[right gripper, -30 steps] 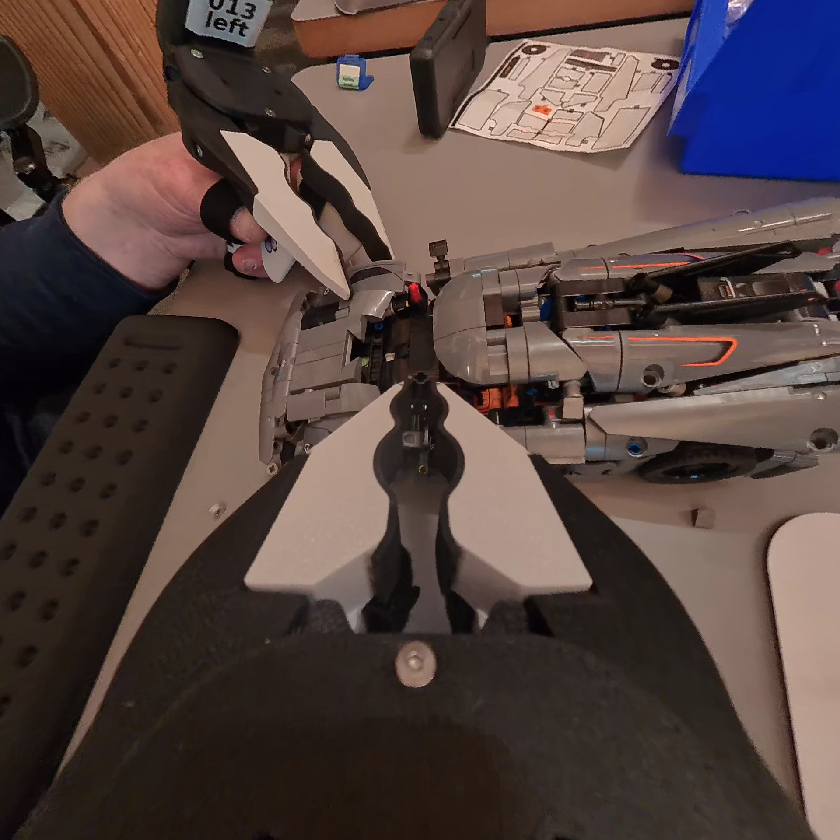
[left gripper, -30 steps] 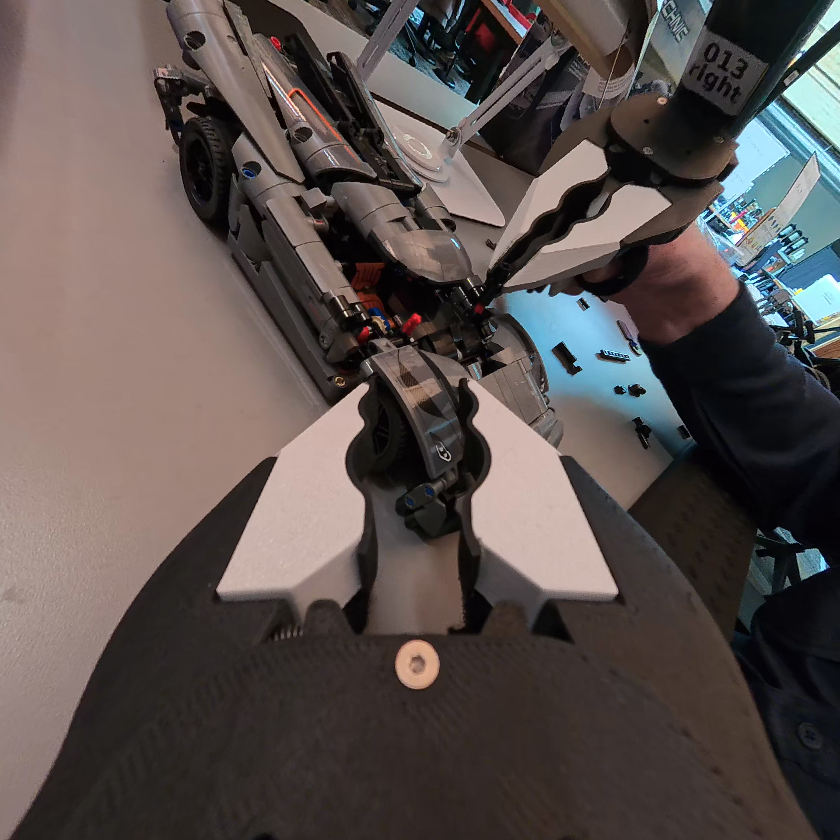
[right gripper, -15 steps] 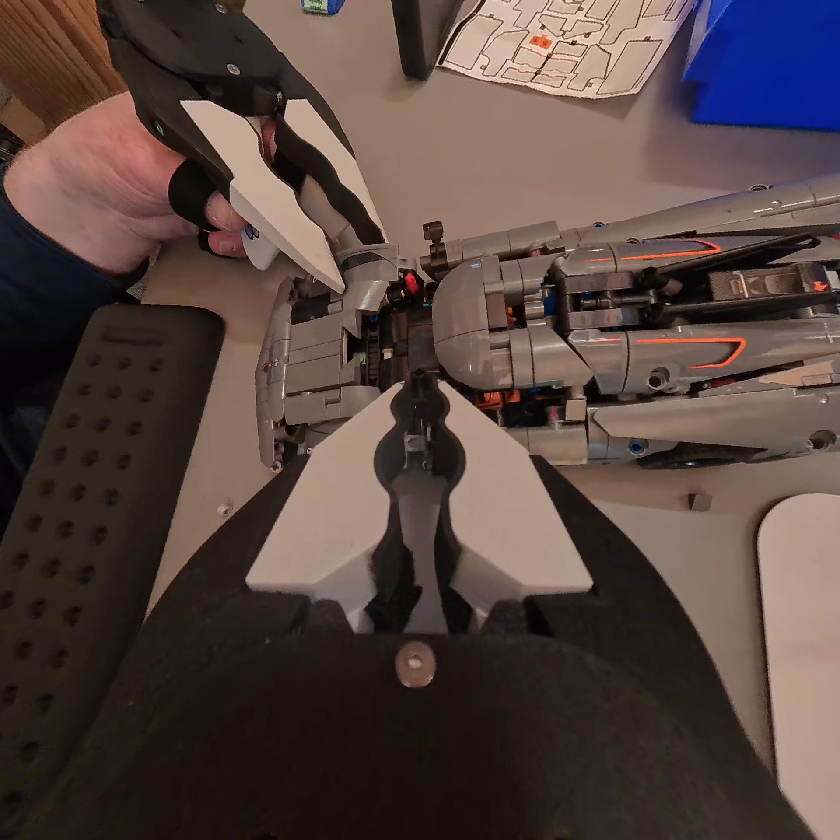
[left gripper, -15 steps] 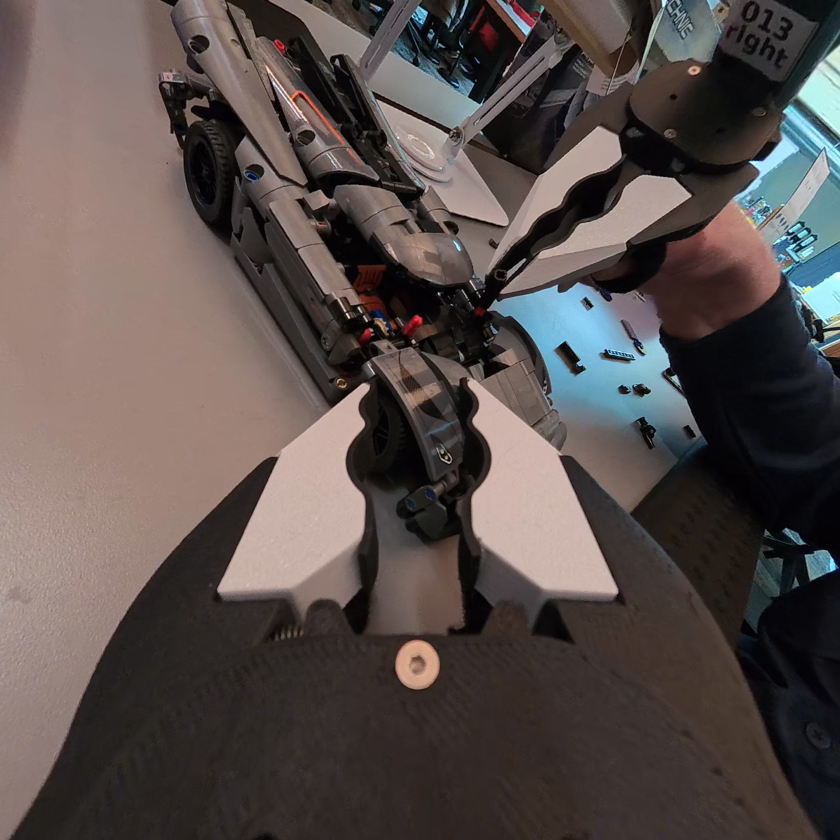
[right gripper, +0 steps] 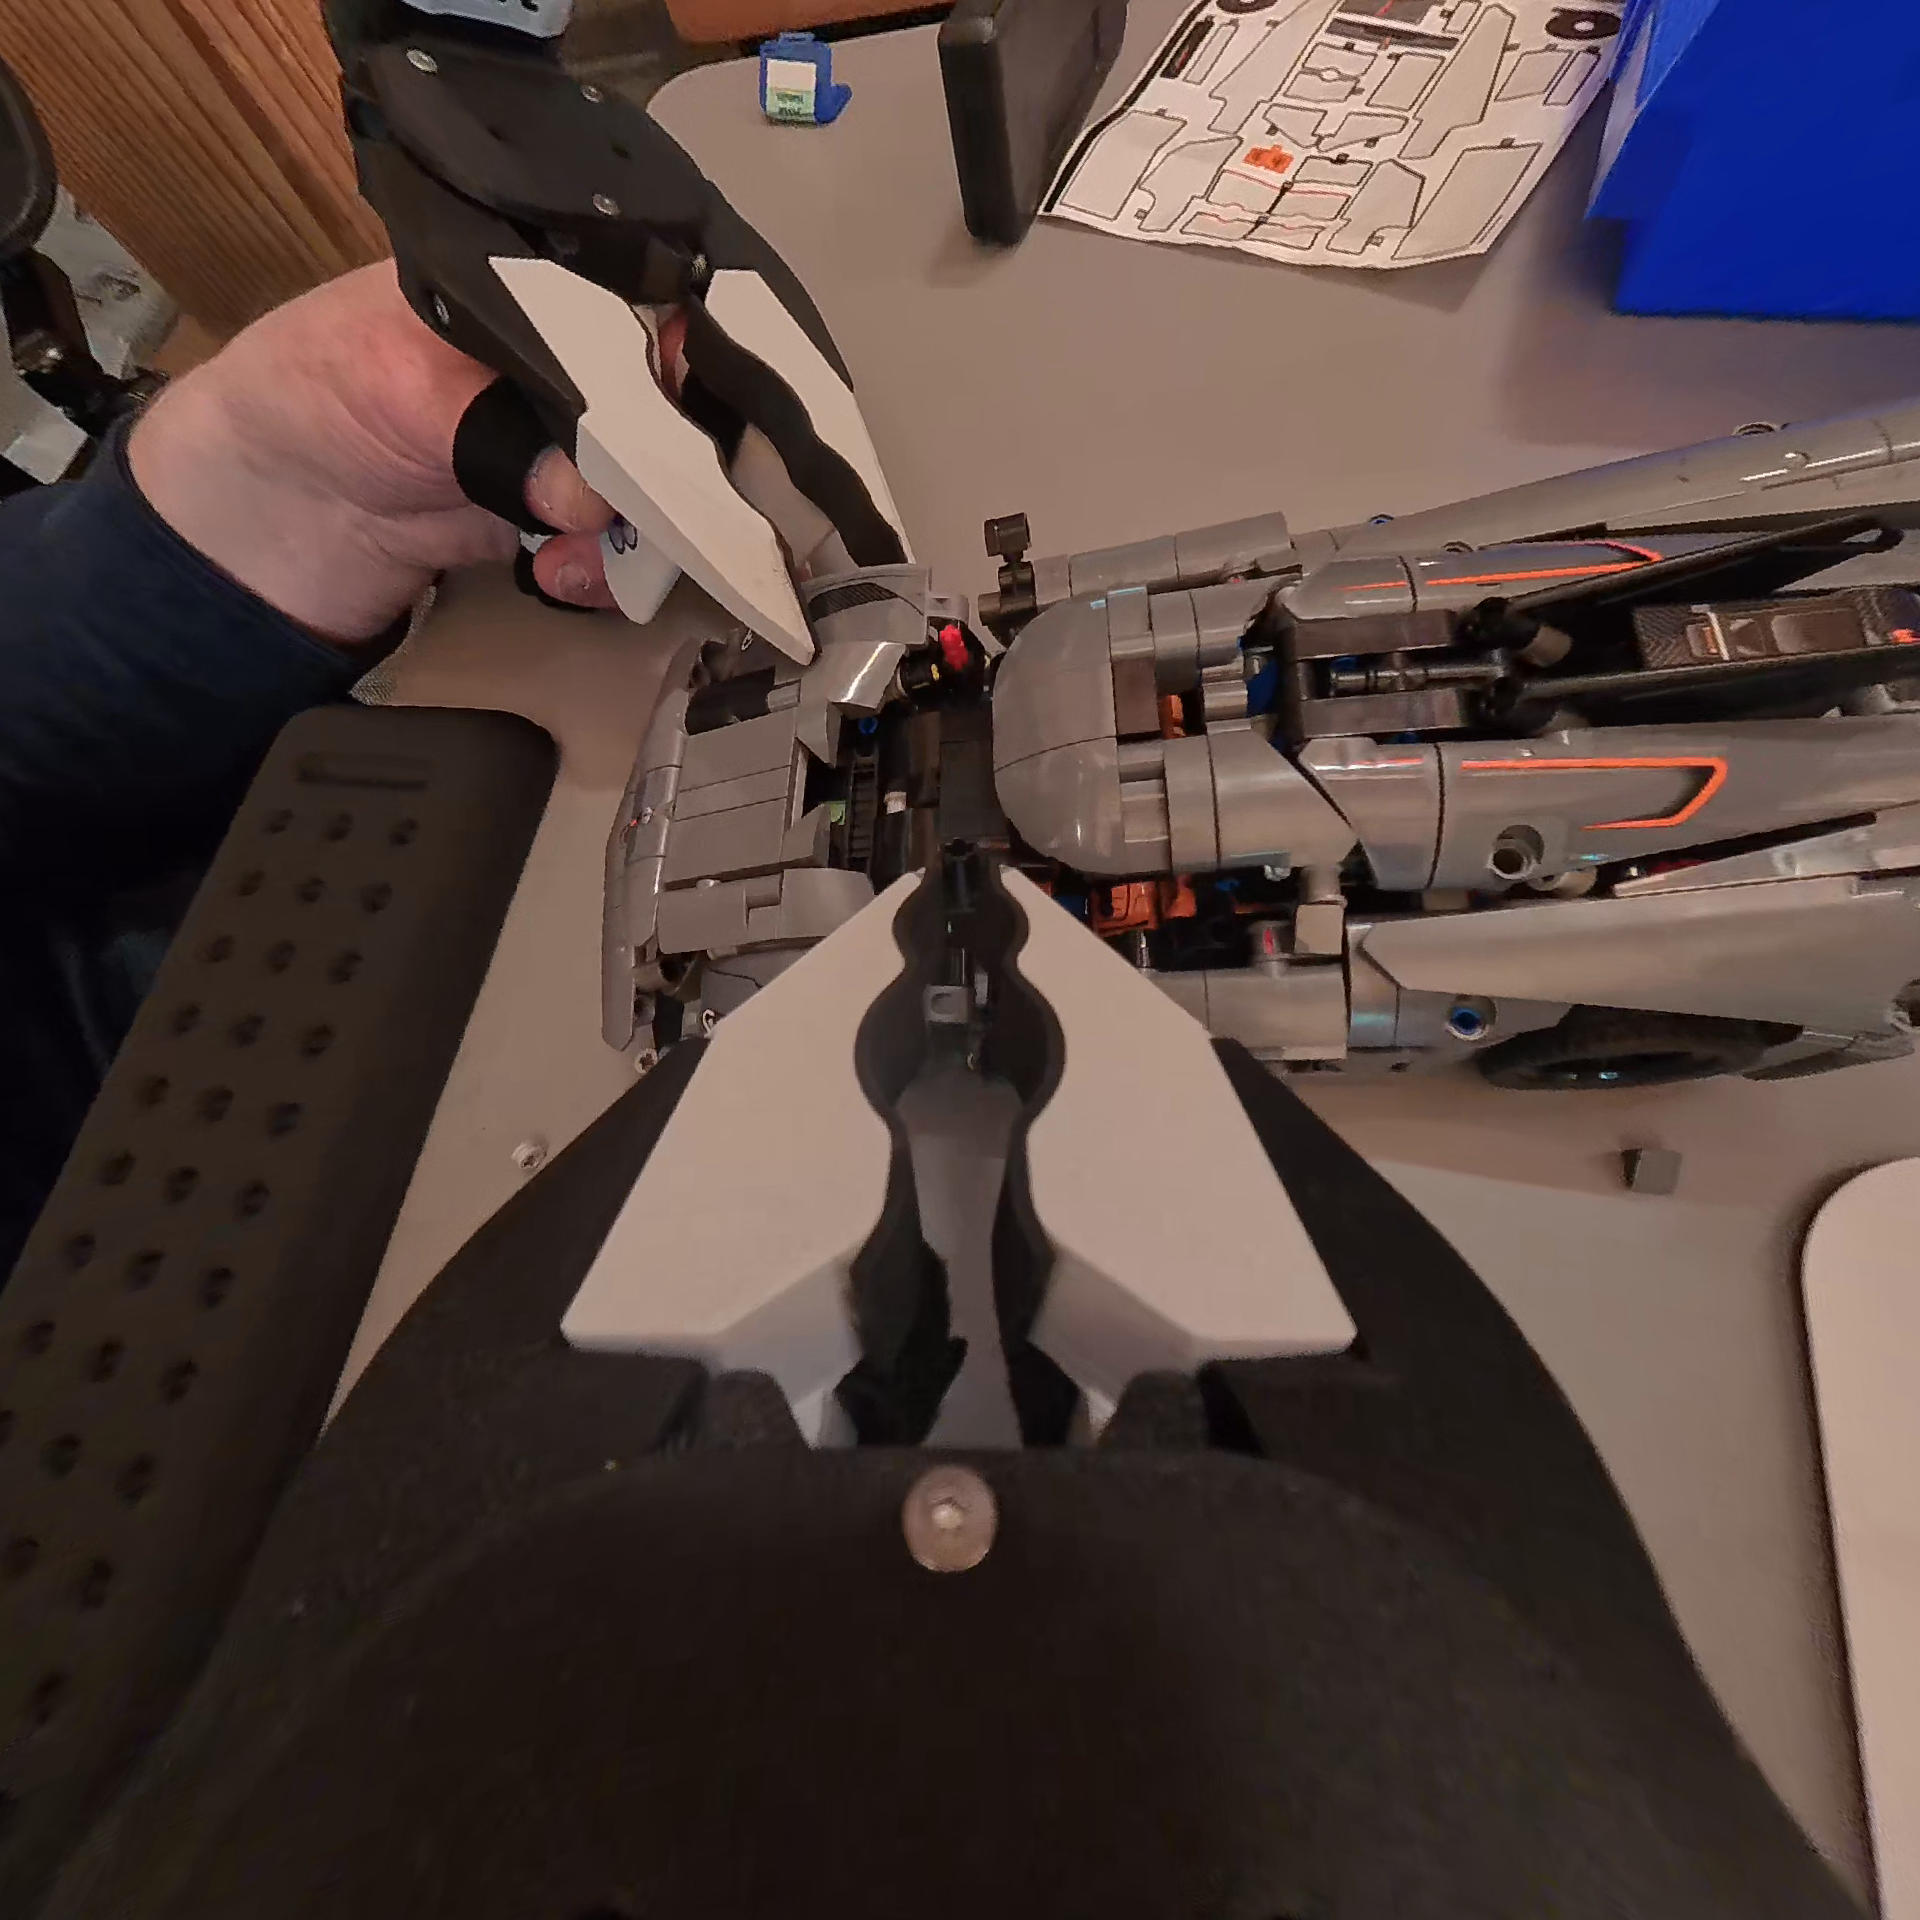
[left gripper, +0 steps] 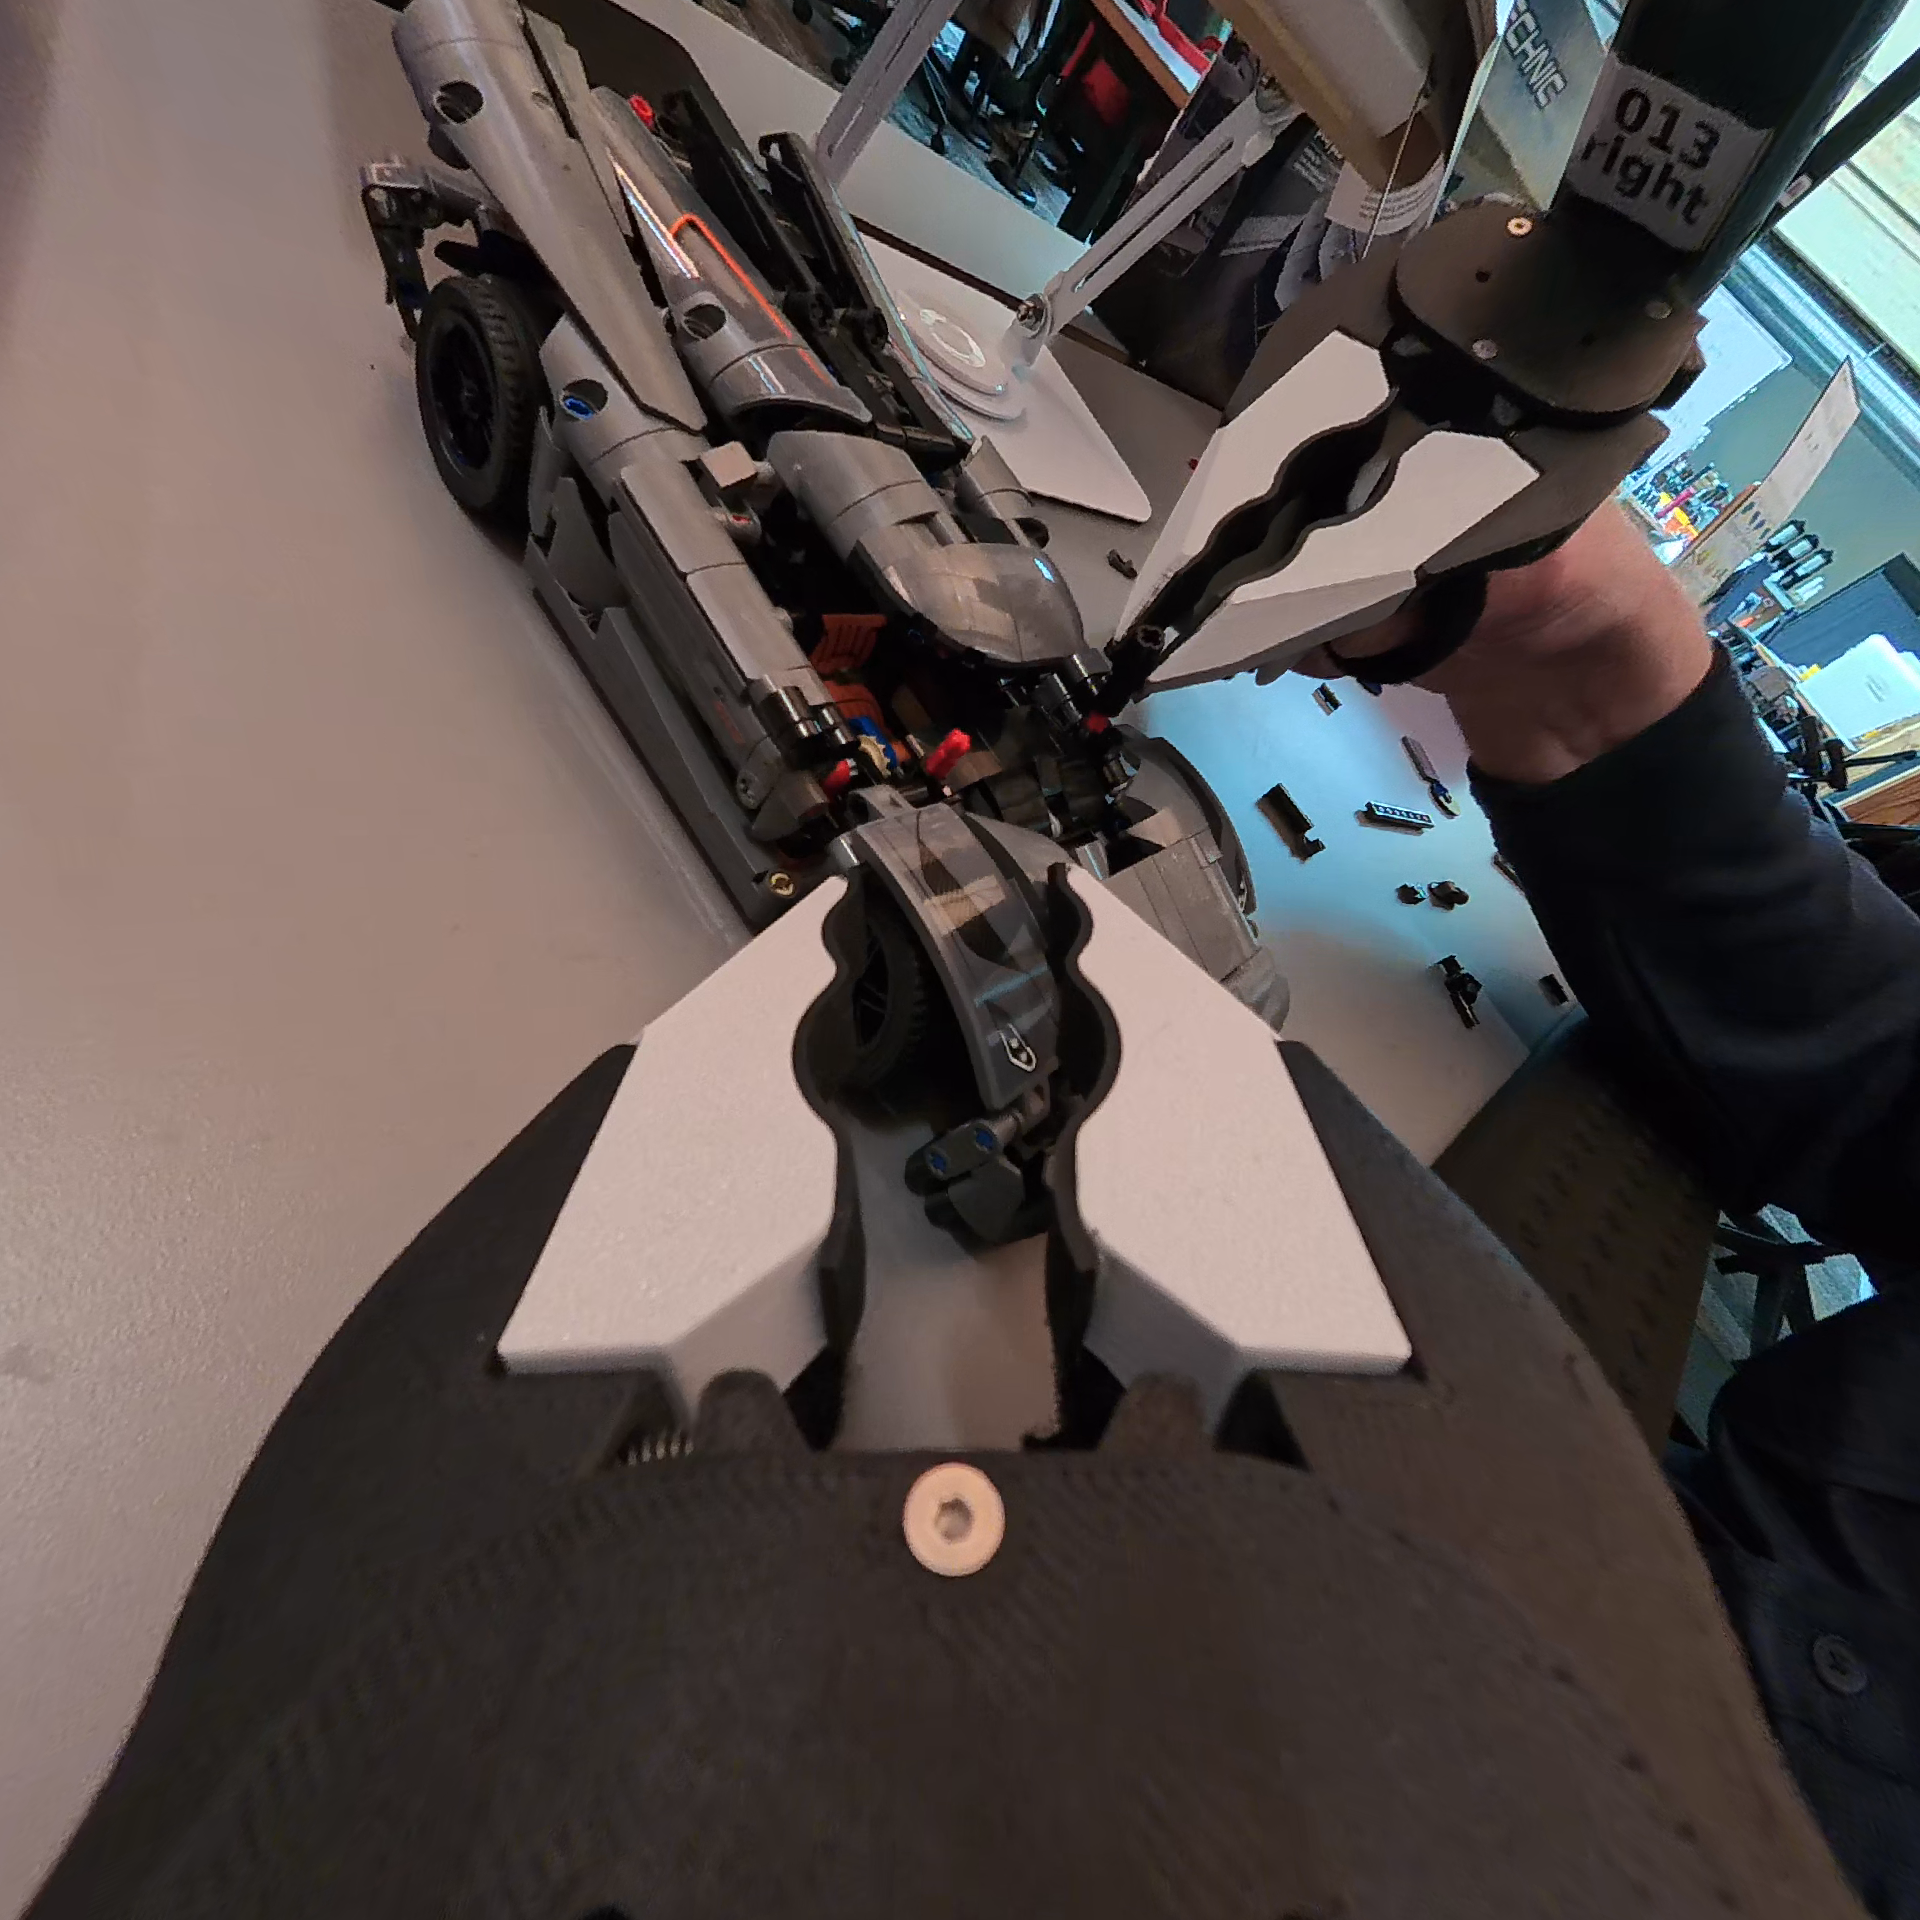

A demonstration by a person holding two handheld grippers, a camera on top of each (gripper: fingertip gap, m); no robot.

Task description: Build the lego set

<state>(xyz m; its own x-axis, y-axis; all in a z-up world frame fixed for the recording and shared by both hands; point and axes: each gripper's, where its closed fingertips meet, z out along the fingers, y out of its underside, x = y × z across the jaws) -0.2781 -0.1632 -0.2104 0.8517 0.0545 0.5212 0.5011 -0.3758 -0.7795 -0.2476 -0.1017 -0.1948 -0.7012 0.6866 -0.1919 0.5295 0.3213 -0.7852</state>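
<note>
L wrist view: left gripper (left gripper: 951, 914) closed down on curved grey fender panel (left gripper: 971, 956) at front corner of grey lego car (left gripper: 707, 520), front wheel (left gripper: 883, 1013) just behind it between the fingers. Car lying along the grey table (left gripper: 208, 727). Beyond it, right gripper (left gripper: 1127, 649) w/ tips nearly together, pinching a small black pin (left gripper: 1143, 642) just above car's mid section. Loose black pieces (left gripper: 1288, 821) scattered on table near the sleeve.

R wrist view: right gripper (right gripper: 961, 883) narrow gap only — black pin (right gripper: 958, 883) held at tips, right at the dark gap behind the hood. Blue bin (right gripper: 1766, 156) at top right, contents not visible. Sticker sheet (right gripper: 1320, 135) beside it, dark upright block (right gripper: 1013, 104) left of sheet. Perforated black pad (right gripper: 208, 987) at left edge; small grey piece (right gripper: 1647, 1169) apart from car.
</note>
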